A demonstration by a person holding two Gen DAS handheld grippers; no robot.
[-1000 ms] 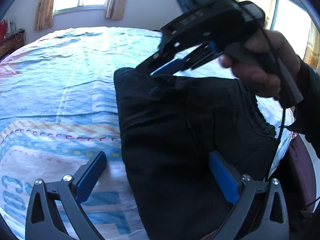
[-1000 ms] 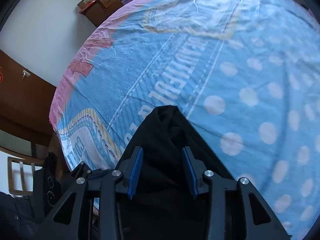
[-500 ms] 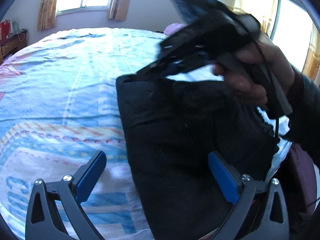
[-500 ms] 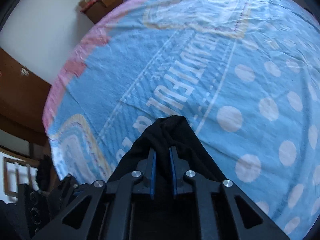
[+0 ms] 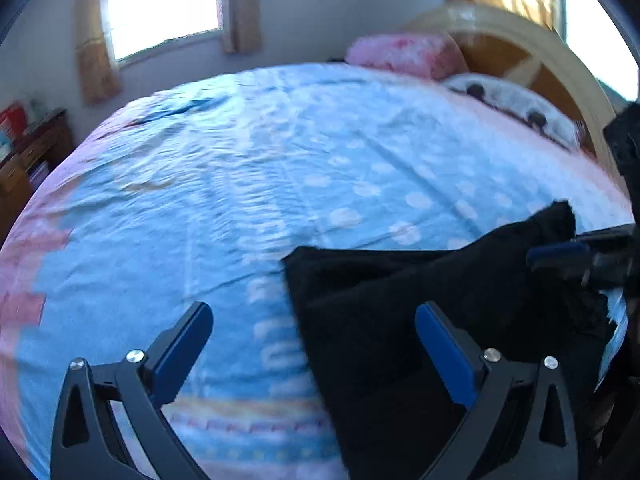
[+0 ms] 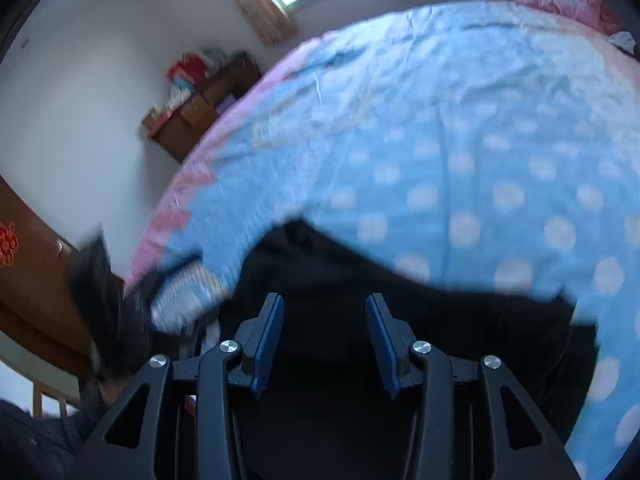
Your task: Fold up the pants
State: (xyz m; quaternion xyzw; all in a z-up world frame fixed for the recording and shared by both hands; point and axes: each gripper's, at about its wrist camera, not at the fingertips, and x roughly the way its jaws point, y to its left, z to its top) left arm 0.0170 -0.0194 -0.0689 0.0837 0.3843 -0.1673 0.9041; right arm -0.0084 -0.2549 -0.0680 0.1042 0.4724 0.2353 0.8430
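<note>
The black pants (image 5: 420, 320) lie folded on the blue dotted bedsheet (image 5: 280, 168) at the bed's near right. My left gripper (image 5: 316, 344) is open wide, its right finger over the pants' left part, its left finger over bare sheet. My right gripper (image 6: 324, 336) is open over the pants (image 6: 400, 300), with nothing between its pads. It also shows at the right edge of the left wrist view (image 5: 580, 256), by the pants' far right corner.
A pink pillow (image 5: 404, 54) and a white spotted pillow (image 5: 516, 108) lie by the wooden headboard (image 5: 532, 60). A wooden cabinet (image 5: 24, 160) stands at the left wall. The bed's edge runs just behind the pants.
My right gripper, shut on the pants' corner half a second ago, has opened and swung down to the right. The pants lie flatter. Both cameras have tilted up.
</note>
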